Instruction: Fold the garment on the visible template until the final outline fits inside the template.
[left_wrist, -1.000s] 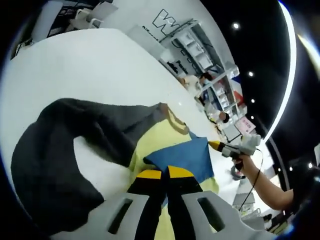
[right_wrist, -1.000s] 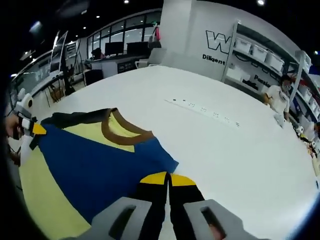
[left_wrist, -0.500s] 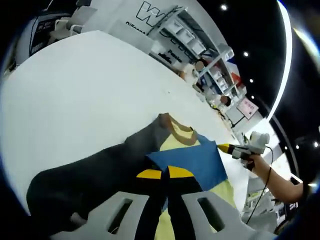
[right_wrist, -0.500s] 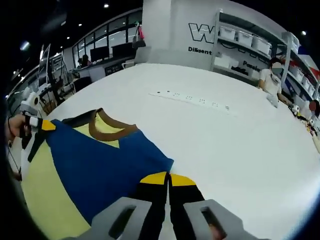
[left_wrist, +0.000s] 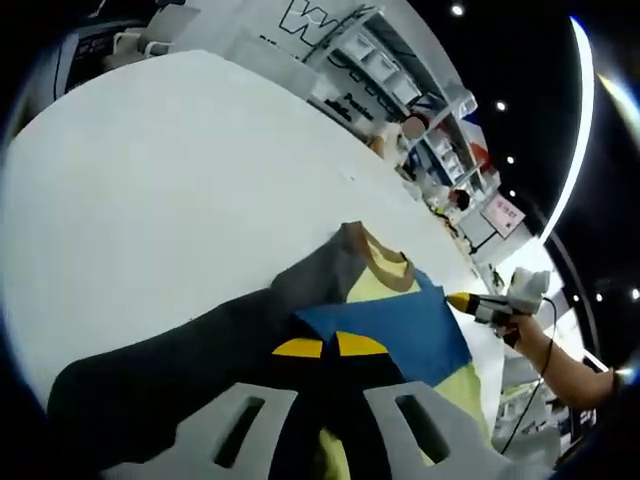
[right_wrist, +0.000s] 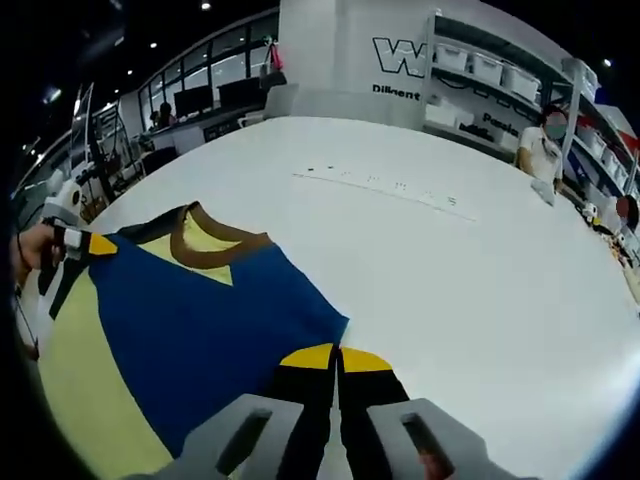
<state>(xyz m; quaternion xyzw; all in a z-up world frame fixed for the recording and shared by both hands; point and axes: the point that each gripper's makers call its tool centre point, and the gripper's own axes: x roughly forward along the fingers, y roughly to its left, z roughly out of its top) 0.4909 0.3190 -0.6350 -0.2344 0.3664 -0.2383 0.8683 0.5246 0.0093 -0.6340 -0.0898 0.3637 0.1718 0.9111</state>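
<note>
Left gripper view: the left gripper (left_wrist: 330, 347), jaws together, clamps a corner of the garment (left_wrist: 400, 320), a yellow shirt with a blue panel, brown collar and dark grey sleeve lying on the white table (left_wrist: 170, 180); the right gripper (left_wrist: 470, 302), held in a hand (left_wrist: 527, 335), grips the far blue corner. Right gripper view: the right gripper (right_wrist: 335, 358), jaws together, pinches the blue edge of the garment (right_wrist: 200, 310) spread on the table (right_wrist: 480, 270); the left gripper (right_wrist: 88, 243) holds the opposite corner.
</note>
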